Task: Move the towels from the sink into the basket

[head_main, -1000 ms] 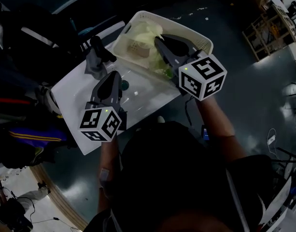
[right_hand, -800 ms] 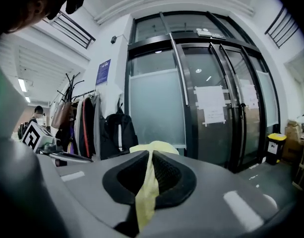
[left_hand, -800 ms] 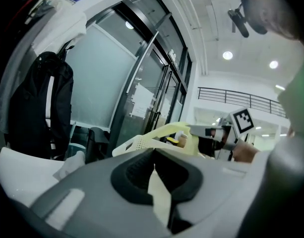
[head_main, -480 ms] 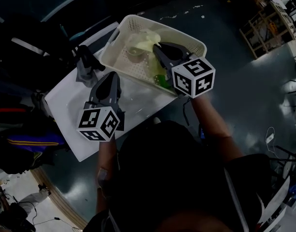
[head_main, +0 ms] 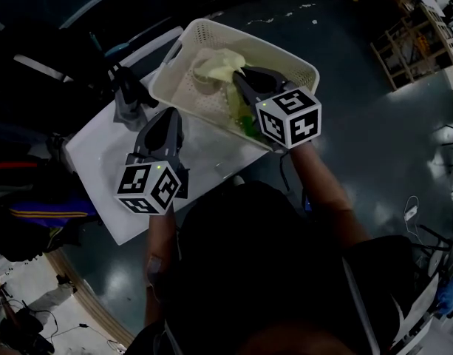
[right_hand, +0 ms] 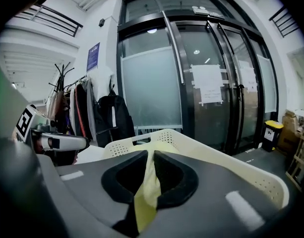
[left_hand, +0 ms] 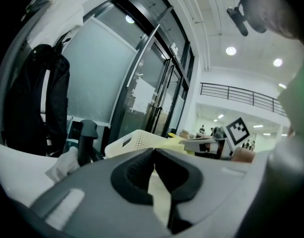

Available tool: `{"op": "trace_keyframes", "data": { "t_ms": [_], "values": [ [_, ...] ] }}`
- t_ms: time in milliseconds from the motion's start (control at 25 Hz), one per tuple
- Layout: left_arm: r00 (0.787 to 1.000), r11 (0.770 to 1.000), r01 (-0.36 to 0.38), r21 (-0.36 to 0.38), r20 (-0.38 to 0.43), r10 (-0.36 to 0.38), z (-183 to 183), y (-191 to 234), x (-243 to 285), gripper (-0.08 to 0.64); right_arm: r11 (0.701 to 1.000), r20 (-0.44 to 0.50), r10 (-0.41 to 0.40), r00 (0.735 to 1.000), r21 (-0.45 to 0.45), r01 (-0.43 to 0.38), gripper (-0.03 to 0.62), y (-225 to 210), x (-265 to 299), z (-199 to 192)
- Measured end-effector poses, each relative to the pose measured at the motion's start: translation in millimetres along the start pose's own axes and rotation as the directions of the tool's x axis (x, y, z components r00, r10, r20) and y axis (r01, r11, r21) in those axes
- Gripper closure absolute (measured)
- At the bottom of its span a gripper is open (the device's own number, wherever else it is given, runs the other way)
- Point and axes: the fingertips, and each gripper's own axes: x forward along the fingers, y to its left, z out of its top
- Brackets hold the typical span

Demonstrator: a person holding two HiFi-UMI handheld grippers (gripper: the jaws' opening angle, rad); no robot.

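dark grey floor [head_main: 374,139] all around, white sink [head_main: 93,150] in the middle with the cream basket [head_main: 289,56] sitting on its far end. my right gripper [head_main: 237,76] is down inside the basket, jaws just easing apart, pads touching the yellow towel [head_main: 215,65] pinched between them. left gripper [head_main: 171,115] hangs over the sink, jaws pressed together, nothing in them. a grey towel [head_main: 126,113] is bunched beside the black faucet [left_hand: 87,140].

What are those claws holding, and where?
Right gripper pinches a yellow towel by a bunched fold, its jaws just opening; left gripper is shut, empty.
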Motion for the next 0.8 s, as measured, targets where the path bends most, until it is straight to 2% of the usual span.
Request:
{"op": "trace_keyframes", "data": {
  "t_ms": [280,440,640,680,760,800],
  "values": [
    [1.0,1.0,0.005,0.0,-0.002,-0.005,-0.3,3.3,0.1,0.568,0.999,-0.002,-0.038,0.999,0.004,0.038,0.405,-2.9,1.4,4.4],
    [1.0,1.0,0.01,0.002,0.002,-0.01,1.3,4.5,-2.2,0.568,0.999,0.019,-0.042,0.999,0.004,0.042,0.401,-0.8,-2.0,12.3],
    [1.0,1.0,0.015,0.002,0.005,-0.015,2.2,6.8,-9.7,0.568,0.999,0.05,-0.044,0.998,-0.005,0.044,0.445,7.1,-8.6,23.7],
    [1.0,1.0,0.015,0.002,0.005,-0.015,2.1,7.6,-11.8,0.568,0.999,0.057,-0.051,0.997,-0.004,0.052,0.476,7.8,-10.5,25.7],
    [1.0,1.0,0.015,0.002,0.008,-0.015,1.8,9.4,-15.6,0.568,0.997,0.065,-0.075,0.995,0.001,0.075,0.593,7.3,-14.1,28.8],
    [1.0,1.0,0.016,0.002,0.009,-0.016,1.7,10.3,-17.4,0.568,0.997,0.067,-0.081,0.994,0.003,0.081,0.594,7.6,-15.5,29.9]
  ]
}}
